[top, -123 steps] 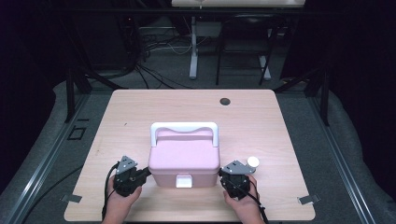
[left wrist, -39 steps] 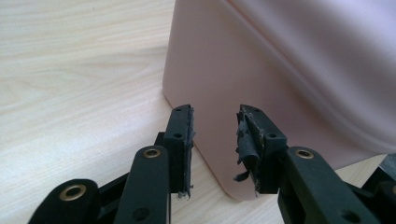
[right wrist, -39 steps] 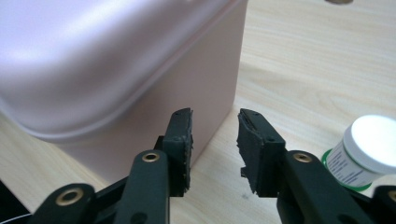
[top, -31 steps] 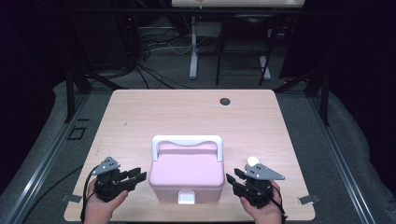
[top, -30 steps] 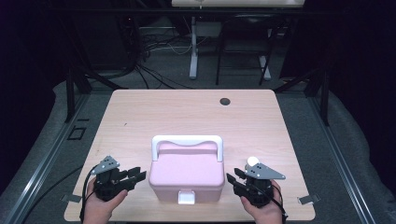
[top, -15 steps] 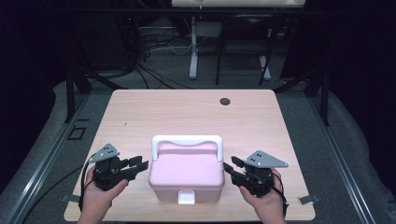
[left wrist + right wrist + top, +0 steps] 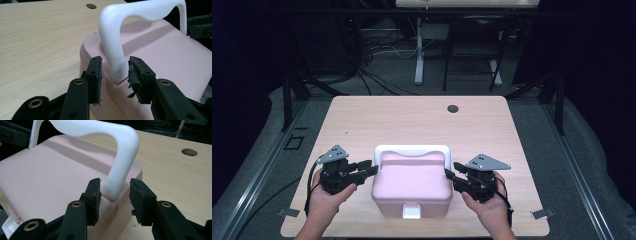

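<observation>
The pink box (image 7: 413, 187) sat near the front edge of the wooden table (image 7: 412, 120), lid closed, white latch (image 7: 411, 212) facing the person; its white handle (image 7: 412, 150) stood raised over the lid. The left gripper (image 7: 371, 169) was at the box's left side, the right gripper (image 7: 451, 176) at its right side. In the left gripper view the jaws stood open astride the handle's left leg (image 7: 115, 60), a gap showing on each side; in the right gripper view the jaws stood likewise open around the right leg (image 7: 117, 180), the pads not pressing it. A round hole (image 7: 453, 108) lay near the table's far edge.
</observation>
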Action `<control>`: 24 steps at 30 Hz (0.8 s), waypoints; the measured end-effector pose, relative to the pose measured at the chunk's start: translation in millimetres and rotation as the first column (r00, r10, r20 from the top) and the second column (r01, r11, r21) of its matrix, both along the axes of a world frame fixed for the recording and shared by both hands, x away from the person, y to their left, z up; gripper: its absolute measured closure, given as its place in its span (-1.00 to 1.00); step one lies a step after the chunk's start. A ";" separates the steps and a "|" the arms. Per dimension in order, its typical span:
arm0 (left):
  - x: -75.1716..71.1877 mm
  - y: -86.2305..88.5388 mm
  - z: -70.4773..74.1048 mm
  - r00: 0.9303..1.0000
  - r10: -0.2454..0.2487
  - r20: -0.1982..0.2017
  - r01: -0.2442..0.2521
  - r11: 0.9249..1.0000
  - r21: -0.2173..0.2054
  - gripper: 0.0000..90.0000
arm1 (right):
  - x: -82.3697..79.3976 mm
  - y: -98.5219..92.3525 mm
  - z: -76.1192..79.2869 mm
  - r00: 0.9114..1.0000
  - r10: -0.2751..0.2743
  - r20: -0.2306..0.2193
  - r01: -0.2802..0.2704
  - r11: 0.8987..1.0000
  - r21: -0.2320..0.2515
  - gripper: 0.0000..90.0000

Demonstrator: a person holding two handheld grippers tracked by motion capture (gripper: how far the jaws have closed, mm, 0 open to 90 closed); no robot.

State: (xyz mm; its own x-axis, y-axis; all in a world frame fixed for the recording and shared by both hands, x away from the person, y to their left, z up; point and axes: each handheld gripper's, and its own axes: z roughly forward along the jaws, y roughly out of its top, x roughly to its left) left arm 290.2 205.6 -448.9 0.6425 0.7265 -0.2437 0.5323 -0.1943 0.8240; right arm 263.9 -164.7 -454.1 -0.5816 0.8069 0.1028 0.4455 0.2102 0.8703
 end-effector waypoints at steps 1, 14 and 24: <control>1.4 -1.9 -0.1 1.000 -0.007 -0.006 0.007 1.000 0.000 0.40 | 3.0 0.9 -0.4 1.000 0.001 -0.006 -0.001 1.000 0.008 0.34; 5.8 -9.0 -4.3 1.000 -0.004 -0.011 0.004 1.000 -0.007 0.45 | 13.0 5.0 -1.3 1.000 0.003 -0.020 -0.002 0.999 0.038 0.41; -2.8 -10.7 -4.7 0.999 0.015 0.041 -0.015 1.000 0.015 0.54 | 7.7 7.3 -1.0 1.000 -0.008 0.012 0.007 1.000 0.025 0.51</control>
